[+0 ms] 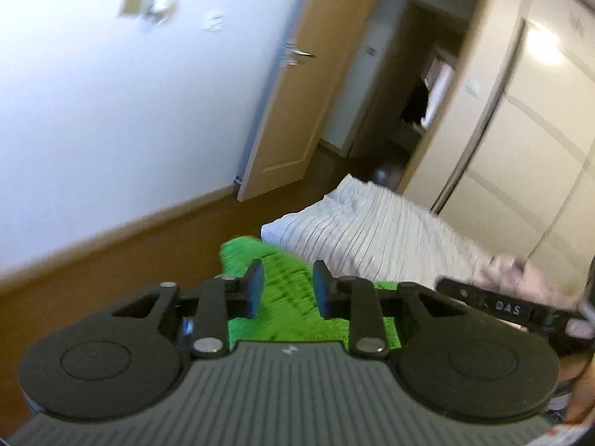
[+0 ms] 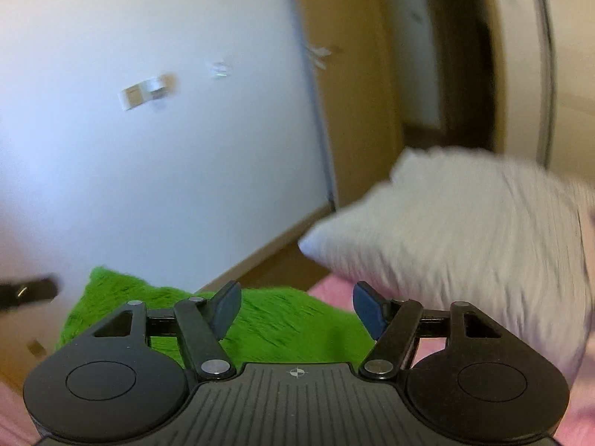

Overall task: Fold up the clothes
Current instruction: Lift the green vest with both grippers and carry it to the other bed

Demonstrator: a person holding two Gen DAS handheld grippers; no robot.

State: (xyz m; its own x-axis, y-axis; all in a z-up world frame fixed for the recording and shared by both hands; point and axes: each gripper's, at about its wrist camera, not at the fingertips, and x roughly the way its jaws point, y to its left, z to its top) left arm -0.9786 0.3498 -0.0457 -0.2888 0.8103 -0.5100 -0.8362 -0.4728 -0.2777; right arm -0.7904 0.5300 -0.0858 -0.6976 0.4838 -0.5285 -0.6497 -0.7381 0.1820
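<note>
A bright green fuzzy cloth (image 1: 286,293) lies on the bed below and ahead of my left gripper (image 1: 288,286), whose fingers stand open with nothing between them. The same green cloth (image 2: 290,323) spreads under my right gripper (image 2: 295,306), which is open wide and empty. A pale pink crumpled garment (image 1: 517,278) lies at the right of the left wrist view, behind the other gripper's black body (image 1: 513,308). Both views are blurred by motion.
A white striped pillow (image 1: 372,230) (image 2: 465,238) lies beyond the green cloth. A pink sheet (image 2: 334,286) covers the bed. A white wall, an open wooden door (image 1: 297,85) and pale wardrobe doors (image 1: 539,156) stand behind. A hand (image 1: 580,394) shows at the right edge.
</note>
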